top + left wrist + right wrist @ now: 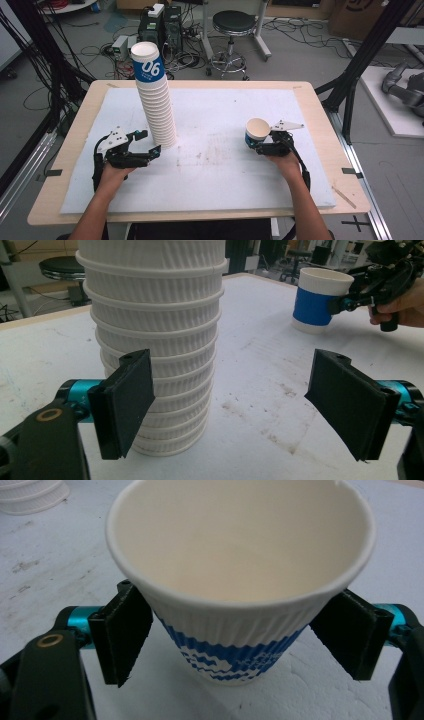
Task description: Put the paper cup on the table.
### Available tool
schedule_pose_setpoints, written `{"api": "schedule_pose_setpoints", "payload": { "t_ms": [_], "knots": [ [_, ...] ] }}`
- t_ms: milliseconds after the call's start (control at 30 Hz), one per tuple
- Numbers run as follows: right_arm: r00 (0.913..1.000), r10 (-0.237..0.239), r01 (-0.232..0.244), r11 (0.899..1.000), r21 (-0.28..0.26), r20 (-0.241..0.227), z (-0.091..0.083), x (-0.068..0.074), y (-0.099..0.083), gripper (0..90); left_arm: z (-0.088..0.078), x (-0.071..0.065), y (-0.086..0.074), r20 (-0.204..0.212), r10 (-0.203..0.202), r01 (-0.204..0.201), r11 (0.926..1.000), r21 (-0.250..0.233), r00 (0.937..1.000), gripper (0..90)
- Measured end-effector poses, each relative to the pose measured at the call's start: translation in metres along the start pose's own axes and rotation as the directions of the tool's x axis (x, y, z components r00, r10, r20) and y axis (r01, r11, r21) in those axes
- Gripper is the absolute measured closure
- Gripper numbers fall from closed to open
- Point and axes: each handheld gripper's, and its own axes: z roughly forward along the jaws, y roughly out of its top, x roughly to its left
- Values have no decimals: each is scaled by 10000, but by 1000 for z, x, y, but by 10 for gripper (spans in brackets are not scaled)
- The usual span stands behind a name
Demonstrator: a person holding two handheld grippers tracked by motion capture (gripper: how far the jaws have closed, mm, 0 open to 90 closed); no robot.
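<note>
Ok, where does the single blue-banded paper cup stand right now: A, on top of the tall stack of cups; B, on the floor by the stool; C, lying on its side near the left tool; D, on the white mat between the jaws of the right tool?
D: the blue-banded paper cup stands upright on the white mat, with the right tool and its jaws on either side of it, apart from the tall cup stack.
</note>
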Motion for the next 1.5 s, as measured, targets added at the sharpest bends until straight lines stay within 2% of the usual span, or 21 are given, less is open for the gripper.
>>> {"api": "schedule_pose_setpoints", "payload": {
  "t_ms": [167, 333, 433, 533, 600, 700, 1000, 1300, 1500],
  "knots": [
    [10000, -66, 66, 10000, 3, -7, -12, 2, -1, 194, -2, 3, -1, -104, -134, 134, 9999, -70, 9999, 185],
    [9999, -140, 139, 9999, 41, 90, -30, -2, -12, 194, -2, 4, -1, -138, -183, 182, 9998, -73, 9997, 185],
    [9997, 158, -148, 9987, -478, 203, -47, -5, -15, 194, 0, 5, -1, -158, -211, 209, 9997, -89, 9997, 185],
    [9991, 361, -336, 9933, -1104, 212, -64, -6, -16, 195, 0, 8, -1, -221, -309, 306, 9994, -138, 9993, 185],
    [9992, 346, -318, 9897, -1398, 181, -72, -6, -16, 195, 0, 8, -1, -246, -362, 356, 9991, -207, 9990, 185],
    [9988, 102, -23, 9867, -1628, 477, -80, -3, -16, 195, -1, 10, -1, -305, -398, 389, 9988, -288, 9987, 185],
    [9983, -122, 223, 9831, -1819, 565, -91, 5, -15, 195, -5, 8, 0, -264, -377, 367, 9987, -361, 9989, 185],
    [9976, 22, 112, 9808, -1945, 689, -93, 6, -15, 195, -6, 4, 0, -146, -286, 281, 9991, -320, 9995, 185],
    [9964, -131, 295, 9797, -1982, 832, -100, 11, -16, 197, -5, 1, 1, -131, -222, 217, 9992, -339, 9997, 185]
  ]
}}
